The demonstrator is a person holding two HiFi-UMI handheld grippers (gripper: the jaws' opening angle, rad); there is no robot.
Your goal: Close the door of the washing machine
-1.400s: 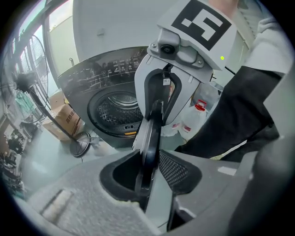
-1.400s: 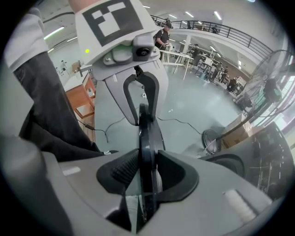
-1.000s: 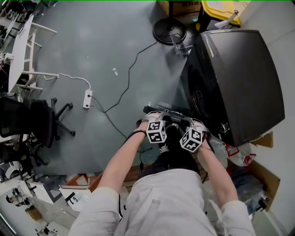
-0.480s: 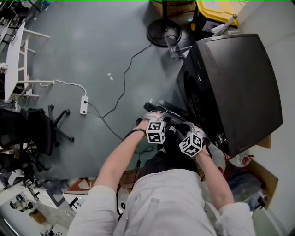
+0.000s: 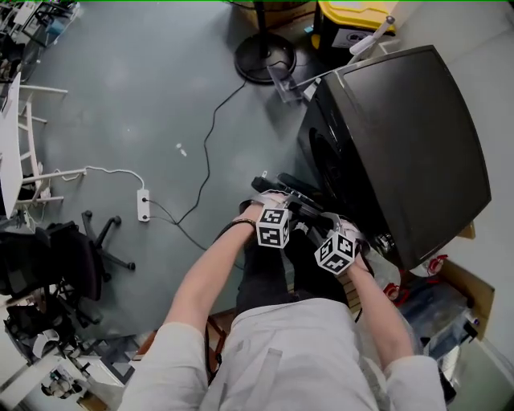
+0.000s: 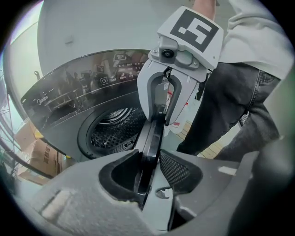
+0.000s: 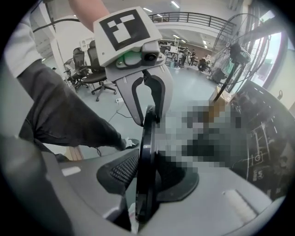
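The dark grey washing machine stands at the right of the head view, its drum opening uncovered. Its round door stands out from the front, edge-on to both gripper views. My left gripper is shut on the door's rim. From the opposite side my right gripper is shut on the same rim. In the head view the left gripper and right gripper sit side by side just before the machine's front. Each gripper view shows the other gripper facing it across the door.
A fan base and a yellow bin stand behind the machine. A power strip with cables lies on the grey floor at left, near an office chair. Cardboard boxes crowd the right. My legs stand directly below the grippers.
Both grippers have moved a little across the floor with the door's rim still between them, and their marker cubes have rolled. The machine's front now lies closer to the hands.
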